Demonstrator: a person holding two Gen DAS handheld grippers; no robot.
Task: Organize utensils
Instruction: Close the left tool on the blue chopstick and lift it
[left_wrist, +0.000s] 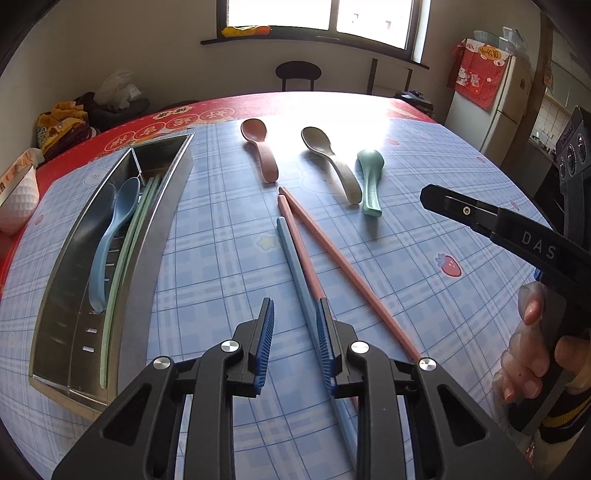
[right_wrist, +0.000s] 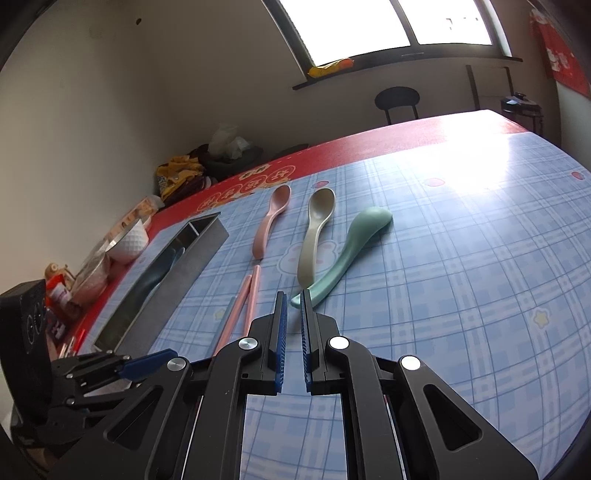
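A steel utensil tray (left_wrist: 162, 221) (right_wrist: 207, 251) lies at the left and holds a blue spoon (left_wrist: 110, 229) and green chopsticks (left_wrist: 125, 258). On the checked tablecloth lie a pink spoon (left_wrist: 262, 151) (right_wrist: 269, 221), a beige spoon (left_wrist: 332, 162) (right_wrist: 314, 236), a green spoon (left_wrist: 370, 177) (right_wrist: 347, 251), two pink chopsticks (left_wrist: 332, 266) (right_wrist: 240, 302) and a blue chopstick (left_wrist: 295, 266). My left gripper (left_wrist: 295, 314) is open and empty, its right finger beside the blue chopstick. My right gripper (right_wrist: 293, 299) hovers nearly closed and empty just short of the green spoon's handle end; it also shows in the left wrist view (left_wrist: 428, 195).
White bowls (left_wrist: 14, 203) (right_wrist: 129, 236) and packets sit at the table's left edge on the red cloth (left_wrist: 147, 125). A black chair (left_wrist: 298, 74) stands behind the table, a fridge (left_wrist: 491, 103) at the right. A pile of bags (left_wrist: 74, 122) lies by the wall.
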